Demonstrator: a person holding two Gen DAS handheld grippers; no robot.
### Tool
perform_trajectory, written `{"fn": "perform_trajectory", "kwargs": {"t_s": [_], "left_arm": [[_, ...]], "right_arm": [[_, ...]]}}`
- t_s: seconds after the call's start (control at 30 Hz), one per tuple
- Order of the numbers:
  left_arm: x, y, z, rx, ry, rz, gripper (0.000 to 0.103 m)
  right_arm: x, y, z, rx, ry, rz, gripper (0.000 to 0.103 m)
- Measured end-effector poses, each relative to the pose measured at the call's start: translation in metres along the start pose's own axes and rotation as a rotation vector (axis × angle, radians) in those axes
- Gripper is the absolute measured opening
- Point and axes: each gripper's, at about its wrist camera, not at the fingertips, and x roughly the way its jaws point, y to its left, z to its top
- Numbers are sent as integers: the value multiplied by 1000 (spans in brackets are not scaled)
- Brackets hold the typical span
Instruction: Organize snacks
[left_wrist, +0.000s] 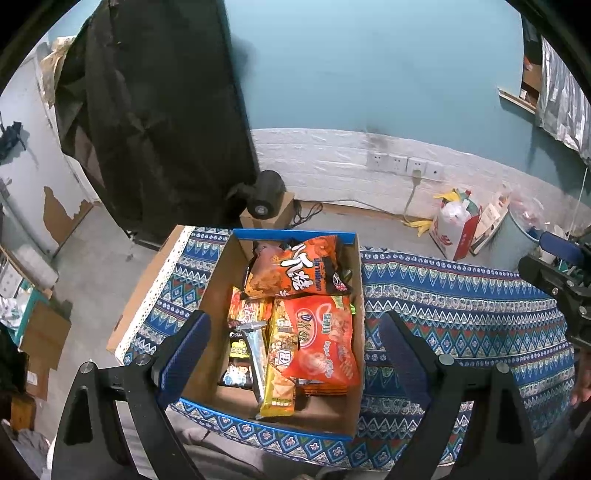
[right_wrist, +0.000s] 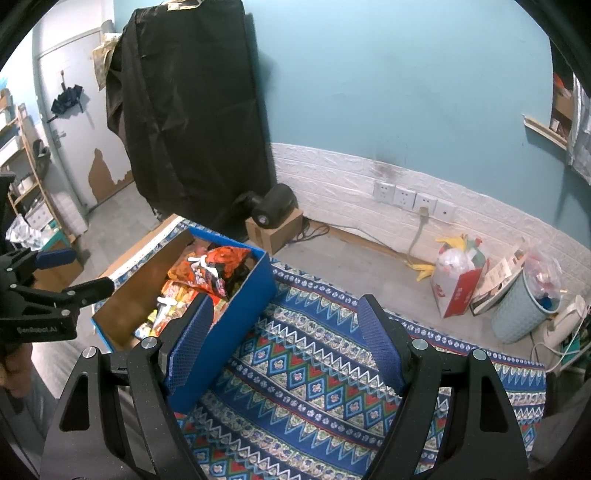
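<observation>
blue box (left_wrist: 236, 295) of snacks on patterned cloth (left_wrist: 461, 314), orange bag (left_wrist: 295, 269) on top at far end, red bag (left_wrist: 325, 343) below, left gripper (left_wrist: 295, 354) released above box, right gripper (right_wrist: 284, 343) released, empty, over cloth beside box

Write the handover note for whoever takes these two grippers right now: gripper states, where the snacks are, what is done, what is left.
Left gripper: open, empty, hovering over the box.
Right gripper: open, empty, over the patterned cloth beside the box.
Cardboard box: on the cloth, blue outside. It holds the snack packets: an orange bag on top at the far end, a red bag nearer, a yellow packet and a silver stick beside it.
Done: no loose snacks visible on the cloth.
Left: packets lie overlapping, so perhaps tidy them inside the box.
</observation>
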Motion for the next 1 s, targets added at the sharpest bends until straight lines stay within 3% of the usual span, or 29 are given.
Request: {"fn": "perform_trajectory", "kwargs": {"t_s": [1.0], "left_arm": [[2, -1, -3, 0, 19, -15, 93]], "right_arm": [[2, 1, 1, -6, 2, 1, 79]]}}
